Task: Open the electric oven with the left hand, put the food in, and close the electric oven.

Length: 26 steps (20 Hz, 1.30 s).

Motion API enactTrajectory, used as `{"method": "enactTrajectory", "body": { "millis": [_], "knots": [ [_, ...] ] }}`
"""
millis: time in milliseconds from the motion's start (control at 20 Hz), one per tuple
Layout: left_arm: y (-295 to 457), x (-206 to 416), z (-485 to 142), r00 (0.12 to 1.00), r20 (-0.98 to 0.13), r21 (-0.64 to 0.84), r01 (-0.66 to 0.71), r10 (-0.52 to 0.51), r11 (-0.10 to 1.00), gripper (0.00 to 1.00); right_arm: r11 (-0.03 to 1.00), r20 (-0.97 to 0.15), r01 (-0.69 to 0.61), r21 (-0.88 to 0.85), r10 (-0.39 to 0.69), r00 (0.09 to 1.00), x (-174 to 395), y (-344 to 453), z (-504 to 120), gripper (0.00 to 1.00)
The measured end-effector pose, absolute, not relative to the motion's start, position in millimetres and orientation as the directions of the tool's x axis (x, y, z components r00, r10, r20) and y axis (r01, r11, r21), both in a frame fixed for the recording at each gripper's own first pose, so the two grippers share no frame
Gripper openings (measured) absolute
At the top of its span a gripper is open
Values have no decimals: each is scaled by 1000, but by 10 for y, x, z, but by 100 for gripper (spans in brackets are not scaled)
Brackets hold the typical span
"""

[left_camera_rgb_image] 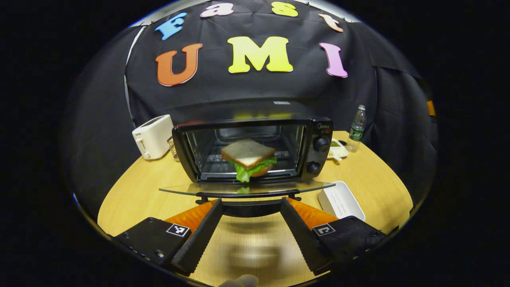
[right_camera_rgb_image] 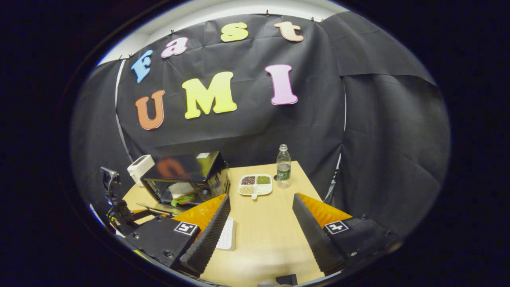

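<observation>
Black cloth walls close round a wooden table (left_camera_rgb_image: 370,175), which carries everything else. On it, largest, stands the black oven (left_camera_rgb_image: 255,149) with its glass door (left_camera_rgb_image: 245,188) dropped flat toward the left gripper view, the handle under the door's front edge. Inside, on the wire rack, sits the sandwich (left_camera_rgb_image: 249,158): white bread on top, green lettuce hanging out at the front, near the mouth of the cavity. In the right gripper view the oven (right_camera_rgb_image: 187,177) is at the table's left side and the sandwich (right_camera_rgb_image: 181,197) shows through its open front.

A white toaster (left_camera_rgb_image: 153,136) stands just beside the oven's left wall. Right of the oven lie a white tray (left_camera_rgb_image: 340,199) near the door's corner, a divided dish (right_camera_rgb_image: 255,184) of grains and, beside that, a bottle (right_camera_rgb_image: 283,166) with a green label.

The left gripper (left_camera_rgb_image: 251,211) hangs low in front of the door handle, fingers spread wide and gripping nothing. The right gripper (right_camera_rgb_image: 261,207) is over the table's right half, well apart from the oven, its jaws likewise wide and holding nothing.
</observation>
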<state>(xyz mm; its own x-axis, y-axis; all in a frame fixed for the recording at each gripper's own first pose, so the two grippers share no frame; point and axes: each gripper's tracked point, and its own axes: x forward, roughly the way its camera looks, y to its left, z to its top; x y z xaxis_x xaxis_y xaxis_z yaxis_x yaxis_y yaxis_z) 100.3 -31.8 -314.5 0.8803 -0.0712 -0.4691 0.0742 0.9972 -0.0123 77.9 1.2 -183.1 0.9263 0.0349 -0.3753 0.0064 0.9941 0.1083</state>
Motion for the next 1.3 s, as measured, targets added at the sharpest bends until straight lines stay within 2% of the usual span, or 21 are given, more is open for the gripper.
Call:
{"method": "enactTrajectory", "body": {
  "millis": [250, 600, 650, 700, 950, 1000, 1050, 1300],
  "knots": [
    [-296, 1341, -2852, 915, -398, 28, 84, -66, 996, 97, 993, -371, 14, 115, 30, 928, 820, 38, -1807, 100],
    [-225, 1471, -2690, 927, -371, 2, 63, -58, 998, 96, 995, -356, 13, 99, 23, 934, 867, 52, -1714, 100],
    [-209, 1468, -2687, 927, -372, 4, 60, -54, 998, 96, 995, -352, 12, 98, 23, 936, 871, 69, -1708, 90],
    [-203, 1469, -2683, 927, -370, 1, 61, -56, 998, 96, 995, -352, 10, 97, 24, 936, 870, 80, -1696, 100],
    [-147, 1360, -2545, 935, -353, 2, 49, -45, 999, 96, 995, -337, -13, 98, 46, 941, 850, 173, -1611, 100],
    [-123, 1336, -2484, 938, -343, 5, 47, -42, 999, 96, 995, -329, -16, 96, 47, 943, 839, 185, -1564, 90],
    [-105, 1299, -2394, 943, -331, 8, 46, -41, 999, 96, 995, -319, -21, 95, 51, 946, 844, 202, -1520, 100],
    [-26, 1101, -1727, 972, -230, -22, 43, -47, 999, 96, 996, -251, -49, 76, 67, 966, 820, 276, -1164, 100]
  ]
}}
